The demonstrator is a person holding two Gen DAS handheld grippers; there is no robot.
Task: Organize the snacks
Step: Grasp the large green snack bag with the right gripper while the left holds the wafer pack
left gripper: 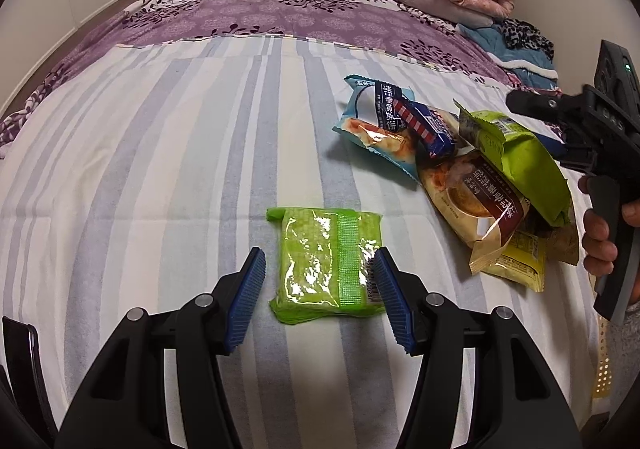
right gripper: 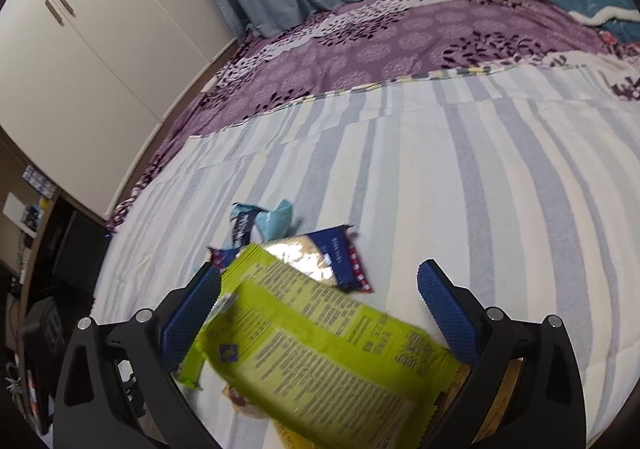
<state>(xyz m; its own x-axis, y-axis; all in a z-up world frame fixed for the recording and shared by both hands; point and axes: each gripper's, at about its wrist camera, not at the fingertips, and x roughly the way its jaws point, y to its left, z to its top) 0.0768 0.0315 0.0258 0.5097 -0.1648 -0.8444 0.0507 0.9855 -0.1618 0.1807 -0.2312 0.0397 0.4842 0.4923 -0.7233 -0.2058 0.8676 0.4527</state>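
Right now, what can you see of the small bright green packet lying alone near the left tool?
The small green packet is flat, roughly square, in glossy clear film with a green seam strip down its back. It lies on the striped sheet, apart from the snack pile, between the open left tool's blue pads, ungripped.

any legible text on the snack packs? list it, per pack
Light blue snack pack: Chinese characters, "蛋黄" roughly readable, rest uncertain.
Beige snack pack: Chinese characters on brown band, not reliably readable.
Lime green snack bag: dense fine print, blurred.
Green wafer pack: printed code, too small.
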